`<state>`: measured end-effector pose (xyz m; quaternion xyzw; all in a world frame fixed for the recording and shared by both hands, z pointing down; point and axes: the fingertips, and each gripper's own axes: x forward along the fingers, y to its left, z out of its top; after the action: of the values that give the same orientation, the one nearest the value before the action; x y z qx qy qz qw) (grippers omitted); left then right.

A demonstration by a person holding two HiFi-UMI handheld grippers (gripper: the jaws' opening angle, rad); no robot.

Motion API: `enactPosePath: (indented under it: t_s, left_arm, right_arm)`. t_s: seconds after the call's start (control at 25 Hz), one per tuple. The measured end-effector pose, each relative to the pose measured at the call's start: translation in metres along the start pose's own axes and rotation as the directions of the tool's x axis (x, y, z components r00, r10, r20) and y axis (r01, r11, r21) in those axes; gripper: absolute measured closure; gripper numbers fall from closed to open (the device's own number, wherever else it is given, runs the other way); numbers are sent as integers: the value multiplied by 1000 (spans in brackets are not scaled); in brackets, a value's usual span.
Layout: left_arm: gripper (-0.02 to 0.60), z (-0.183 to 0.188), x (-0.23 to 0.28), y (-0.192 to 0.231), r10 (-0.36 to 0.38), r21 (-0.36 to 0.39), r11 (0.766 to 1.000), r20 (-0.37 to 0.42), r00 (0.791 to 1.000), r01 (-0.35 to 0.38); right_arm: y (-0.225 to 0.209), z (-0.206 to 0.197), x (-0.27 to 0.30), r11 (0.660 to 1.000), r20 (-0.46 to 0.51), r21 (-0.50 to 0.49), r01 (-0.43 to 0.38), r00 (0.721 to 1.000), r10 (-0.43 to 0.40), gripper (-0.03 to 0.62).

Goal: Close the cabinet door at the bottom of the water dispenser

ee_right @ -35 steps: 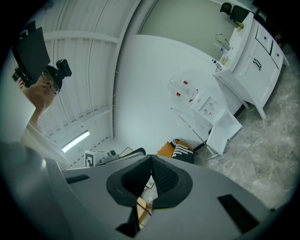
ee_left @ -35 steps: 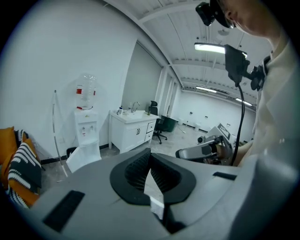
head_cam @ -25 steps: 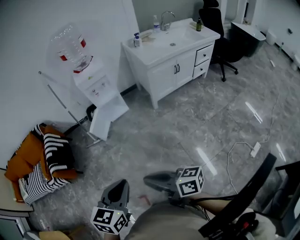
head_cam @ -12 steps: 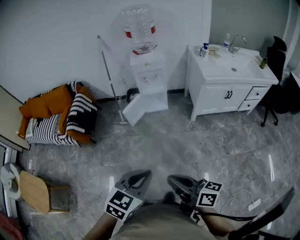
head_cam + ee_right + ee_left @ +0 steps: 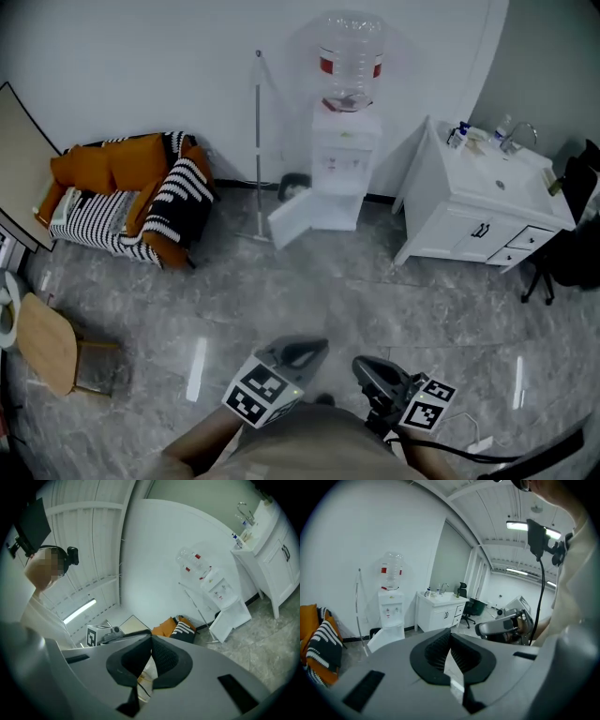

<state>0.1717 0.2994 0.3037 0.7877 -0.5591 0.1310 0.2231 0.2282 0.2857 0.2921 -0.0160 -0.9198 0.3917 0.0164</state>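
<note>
A white water dispenser (image 5: 344, 161) with a clear bottle (image 5: 352, 52) on top stands against the far wall. Its bottom cabinet door (image 5: 298, 217) hangs open, swung out to the left. My left gripper (image 5: 307, 348) and right gripper (image 5: 367, 367) are held low near my body, far from the dispenser, both shut and empty. The left gripper view shows the dispenser (image 5: 390, 610) and its open door (image 5: 385, 637) beyond the shut jaws of the left gripper (image 5: 450, 633). Tilted in the right gripper view, the dispenser (image 5: 217, 590) and its door (image 5: 232, 617) lie past the right gripper (image 5: 151, 640).
A mop pole (image 5: 258, 141) leans on the wall left of the dispenser. An orange sofa with striped cushions (image 5: 131, 192) sits at the left. At the right stands a white sink vanity (image 5: 478, 211), with a black chair (image 5: 567, 253) further right. A wooden stool (image 5: 47, 342) is near left.
The head view has swung round, so the dispenser went from the upper left to the upper middle. Both grippers stayed shut and shifted a little across the bottom of the frame.
</note>
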Motion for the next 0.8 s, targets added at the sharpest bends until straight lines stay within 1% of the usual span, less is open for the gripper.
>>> enactPosePath:
  t_s: [0.08, 0.16, 0.24, 0.32, 0.48, 0.6, 0.72, 0.8]
  left_arm:
    - [588, 2, -3, 17, -18, -3, 1000, 8, 1000, 18]
    - [588, 9, -9, 37, -28, 0, 1000, 29, 999, 28]
    - [588, 13, -18, 60, -29, -9, 1000, 45, 999, 30]
    - [588, 11, -27, 84, -33, -31, 999, 46, 998, 35]
    - [588, 7, -45, 127, -53, -27, 998, 33, 998, 54]
    - [588, 8, -55, 153, -46, -13, 999, 44, 998, 47]
    - [588, 10, -66, 174, -31, -15, 999, 59, 998, 32]
    - [588, 4, -74, 185, -18, -17, 1000, 55, 998, 19]
  right_arm:
    - [-3, 7, 11, 999, 19, -24, 44, 999, -43, 579]
    - [-4, 11, 28, 997, 25, -31, 66, 998, -65, 579]
    - [-1, 10, 52, 997, -2, -48, 64, 998, -64, 579]
    - [5, 9, 77, 994, -31, -92, 62, 997, -65, 579]
    - [12, 14, 120, 981, -36, -170, 90, 995, -97, 579]
    - [14, 14, 145, 976, -38, -193, 105, 993, -115, 579]
    - [16, 14, 166, 974, -44, -200, 103, 993, -114, 579]
    - [17, 14, 178, 974, -52, -204, 96, 993, -109, 579]
